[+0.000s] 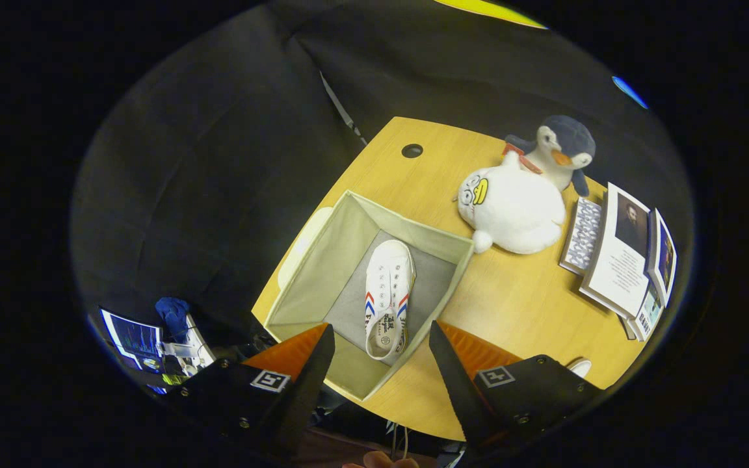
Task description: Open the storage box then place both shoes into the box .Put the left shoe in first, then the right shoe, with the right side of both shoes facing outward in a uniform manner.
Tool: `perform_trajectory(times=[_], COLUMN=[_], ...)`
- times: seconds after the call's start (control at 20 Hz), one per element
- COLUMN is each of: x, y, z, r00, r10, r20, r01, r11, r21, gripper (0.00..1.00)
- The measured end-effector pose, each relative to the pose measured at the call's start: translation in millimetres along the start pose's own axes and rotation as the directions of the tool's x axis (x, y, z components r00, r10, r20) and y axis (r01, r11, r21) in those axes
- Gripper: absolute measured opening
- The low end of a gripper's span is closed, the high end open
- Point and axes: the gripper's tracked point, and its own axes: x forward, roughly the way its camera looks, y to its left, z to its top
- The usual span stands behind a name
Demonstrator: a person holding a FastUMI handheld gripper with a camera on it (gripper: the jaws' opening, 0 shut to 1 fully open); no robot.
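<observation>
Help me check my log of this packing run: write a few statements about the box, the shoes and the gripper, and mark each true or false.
1. One white shoe lies inside the open storage box. True.
2. The gripper is shut on a shoe. False: its fingers are spread apart above the box, holding nothing.
3. Two plush toys, a white duck and a penguin, sit on the table beyond the box. True.
4. Both shoes are already in the box. False: it holds just one.
5. The books are stacked inside the box. False: they lie on the table beside the plush toys.
</observation>
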Motion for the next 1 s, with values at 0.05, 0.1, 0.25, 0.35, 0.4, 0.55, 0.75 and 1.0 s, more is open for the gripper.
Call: perform_trajectory(times=[0.05,0.1,0.25,0.35,0.4,0.55,0.75,1.0], x=[-9,-18,-38,-47,-52,-63,-75,-83], y=[-7,-16,-47,-71,-83,-110,-141,-180], z=[-3,-9,-31,-45,-52,-66,-90,-135], r00=[1.0,1.0,0.999,0.998,0.998,0.996,0.995,0.994], r10=[0.003,0.004,-0.013,-0.038,-0.047,-0.062,-0.066,-0.083], r20=[0.013,0.028,0.049,0.05,0.051,0.065,0.077,0.072], r01=[-0.003,-0.005,0.01,0.034,0.042,0.052,0.048,0.059], r11=[1.0,1.0,0.998,0.996,0.995,0.988,0.975,0.954], r21=[0.012,0.024,0.061,0.078,0.092,0.144,0.218,0.295], gripper=[0.9,0.89,0.89,0.89,0.89,0.89,0.89,0.9])
